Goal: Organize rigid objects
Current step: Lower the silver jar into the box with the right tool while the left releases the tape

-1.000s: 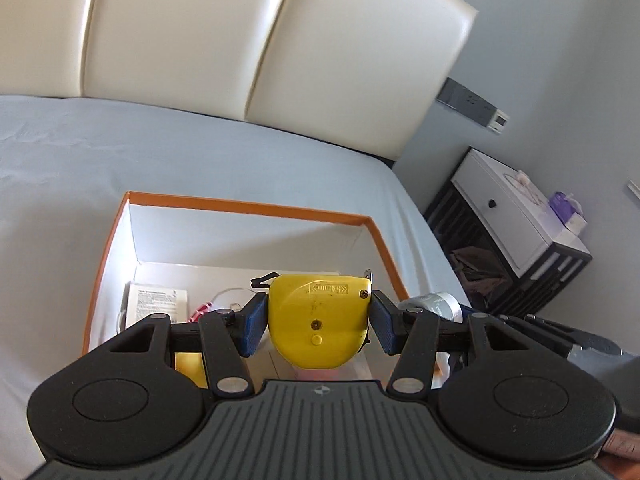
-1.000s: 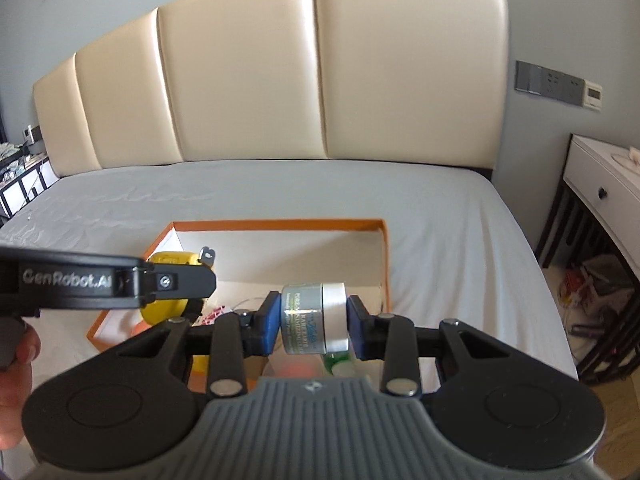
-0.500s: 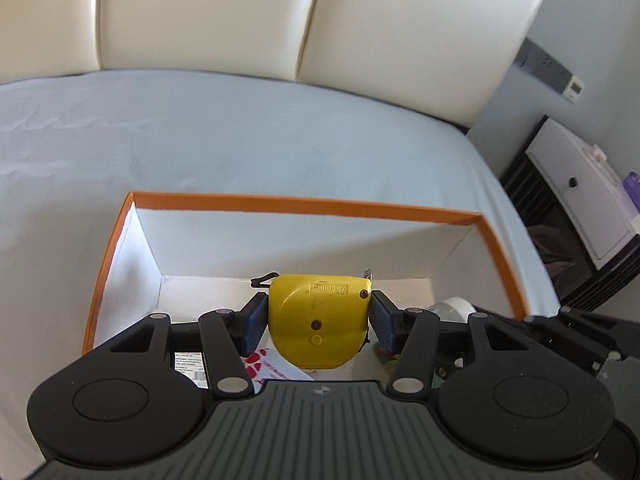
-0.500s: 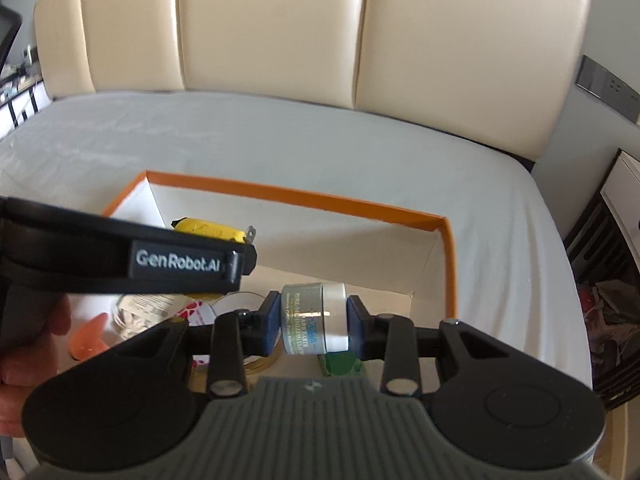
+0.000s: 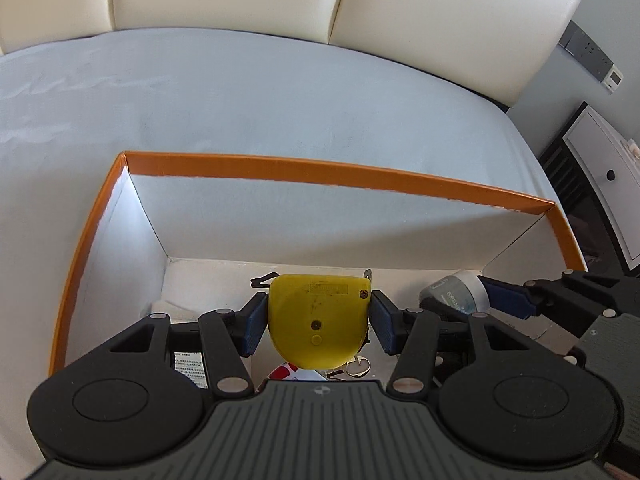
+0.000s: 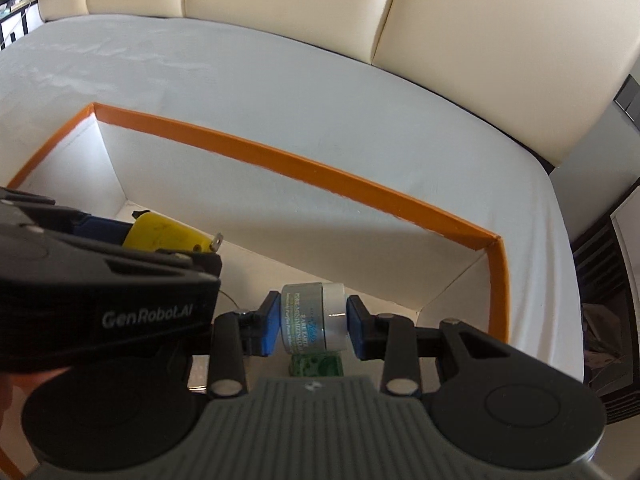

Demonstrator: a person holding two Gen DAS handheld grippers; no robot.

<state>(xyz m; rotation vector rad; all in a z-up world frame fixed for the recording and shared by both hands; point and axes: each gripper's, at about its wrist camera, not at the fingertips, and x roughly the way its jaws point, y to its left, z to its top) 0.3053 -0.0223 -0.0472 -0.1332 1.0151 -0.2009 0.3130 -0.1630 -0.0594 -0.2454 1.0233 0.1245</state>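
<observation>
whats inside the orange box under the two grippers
Inside the orange box: a printed leaflet, something red and white, a green item. The yellow tape measure, jar and grippers hide the rest.

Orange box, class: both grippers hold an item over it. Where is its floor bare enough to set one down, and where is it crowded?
Bare floor runs along the far wall of the orange box, ahead of the yellow tape measure and cream jar, into the right corner. Crowded: the near side under both grippers, with packets, a ring and a green block.

Behind it all we've got a bed with a pale grey sheet [image 5: 280,92], a cream padded headboard [image 6: 280,4], a grey wall switch panel [image 5: 588,54] and a white nightstand [image 5: 604,184] at right.
</observation>
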